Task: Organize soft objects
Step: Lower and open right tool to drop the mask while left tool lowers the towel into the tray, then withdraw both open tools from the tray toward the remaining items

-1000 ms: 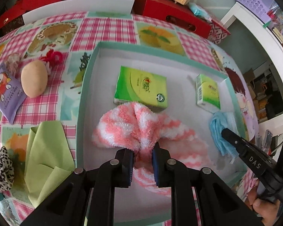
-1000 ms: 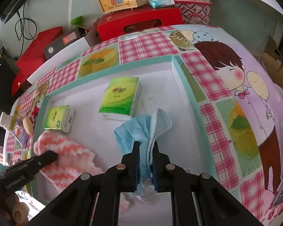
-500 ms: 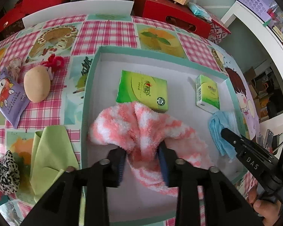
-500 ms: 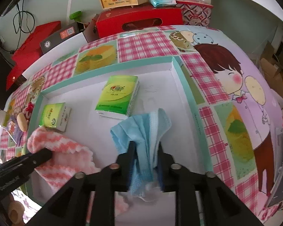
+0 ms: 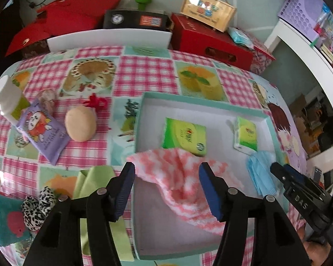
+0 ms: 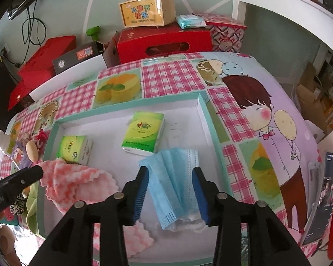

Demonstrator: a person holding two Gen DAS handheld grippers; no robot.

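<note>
A white tray with a teal rim (image 5: 139,115) (image 6: 211,119) lies on the checked tablecloth. A fluffy pink-and-white cloth (image 5: 179,177) (image 6: 77,177) rests in its near left part. My left gripper (image 5: 166,188) hangs just above the cloth with its jaws opening, and the pads are off the cloth. A blue face mask (image 6: 173,173) (image 5: 258,173) lies in the tray's near right part. It sits loose between the opening jaws of my right gripper (image 6: 171,192) (image 5: 299,190). Two green tissue packs (image 5: 184,136) (image 5: 246,136) lie further back in the tray.
Left of the tray lie a beige soft lump (image 5: 81,126), a purple packet (image 5: 43,133), a red scrunchie (image 5: 95,103), a light green cloth (image 5: 95,177), a leopard scrunchie (image 5: 38,206) and a white bottle (image 5: 7,97). Red boxes (image 6: 164,42) line the back edge. A phone (image 6: 328,188) lies far right.
Both grippers went from shut to open, letting go of the pink cloth and the blue mask, which settled in the tray. Both hands lifted and drew back a little.
</note>
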